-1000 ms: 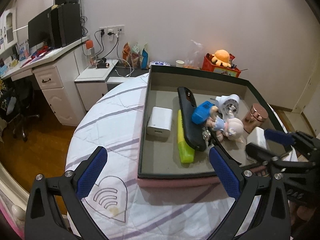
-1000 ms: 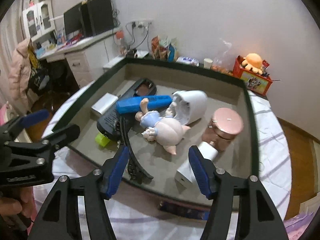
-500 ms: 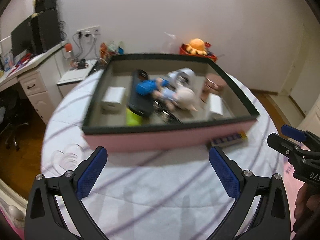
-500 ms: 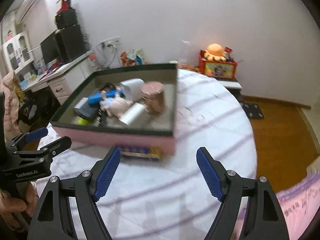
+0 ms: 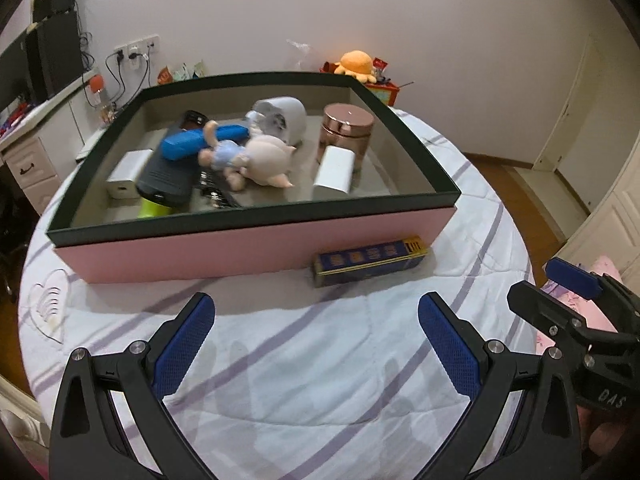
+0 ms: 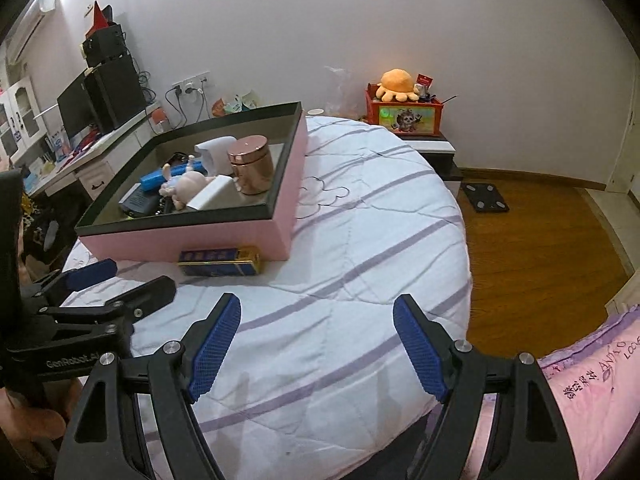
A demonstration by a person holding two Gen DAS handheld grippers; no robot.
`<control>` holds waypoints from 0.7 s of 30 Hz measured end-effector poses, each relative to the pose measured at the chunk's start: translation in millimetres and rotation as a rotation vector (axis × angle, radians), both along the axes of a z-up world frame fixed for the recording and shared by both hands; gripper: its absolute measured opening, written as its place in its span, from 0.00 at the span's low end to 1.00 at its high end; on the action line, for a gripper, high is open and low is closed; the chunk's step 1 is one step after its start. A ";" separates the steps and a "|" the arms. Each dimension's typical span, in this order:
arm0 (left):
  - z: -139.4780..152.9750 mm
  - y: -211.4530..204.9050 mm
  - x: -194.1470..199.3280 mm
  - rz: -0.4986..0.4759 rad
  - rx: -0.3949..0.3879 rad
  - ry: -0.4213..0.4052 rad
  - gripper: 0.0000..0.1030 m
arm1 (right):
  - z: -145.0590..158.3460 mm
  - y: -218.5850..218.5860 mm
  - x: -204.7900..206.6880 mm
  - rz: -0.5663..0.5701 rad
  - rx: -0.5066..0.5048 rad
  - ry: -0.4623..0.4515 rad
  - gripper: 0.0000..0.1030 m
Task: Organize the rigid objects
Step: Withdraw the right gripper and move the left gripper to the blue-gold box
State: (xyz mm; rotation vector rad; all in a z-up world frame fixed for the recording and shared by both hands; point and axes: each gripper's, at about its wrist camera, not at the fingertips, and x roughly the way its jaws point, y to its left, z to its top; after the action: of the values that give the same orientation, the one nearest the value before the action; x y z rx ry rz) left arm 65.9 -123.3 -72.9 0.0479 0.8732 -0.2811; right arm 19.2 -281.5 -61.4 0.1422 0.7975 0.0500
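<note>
We see a pink box [image 5: 248, 246] with a dark green rim on the round bed. Inside it lie a piglet doll [image 5: 256, 156] on its side, a blue bar [image 5: 200, 142], a black handset [image 5: 168, 176], two white blocks [image 5: 334, 168], a copper-lidded jar [image 5: 346, 130] standing upright, and a white device [image 5: 284, 114]. A blue-and-gold carton [image 5: 370, 260] lies flat just beside the near wall.

A round bed [image 5: 320, 360] in white, purple-striped quilt carries a pink box [image 5: 256, 240]; a blue-and-gold carton [image 5: 370, 260] lies just beside it.
</note>
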 end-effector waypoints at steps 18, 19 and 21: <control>-30.9 -57.9 41.1 0.161 0.033 0.056 1.00 | -17.4 -53.5 -6.2 -0.058 0.041 0.012 0.78; -31.0 -59.0 41.2 0.171 0.036 0.051 1.00 | -18.9 -55.2 -5.4 -0.057 0.046 0.013 0.78; -31.6 -61.0 40.7 0.174 0.053 0.047 1.00 | -21.9 -58.4 -4.6 -0.057 0.056 0.017 0.78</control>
State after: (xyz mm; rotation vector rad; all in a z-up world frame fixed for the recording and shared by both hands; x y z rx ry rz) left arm 106.5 -184.4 -104.6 0.0148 0.9251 -0.0965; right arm 14.6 -339.9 -83.2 0.2185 0.8085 0.0173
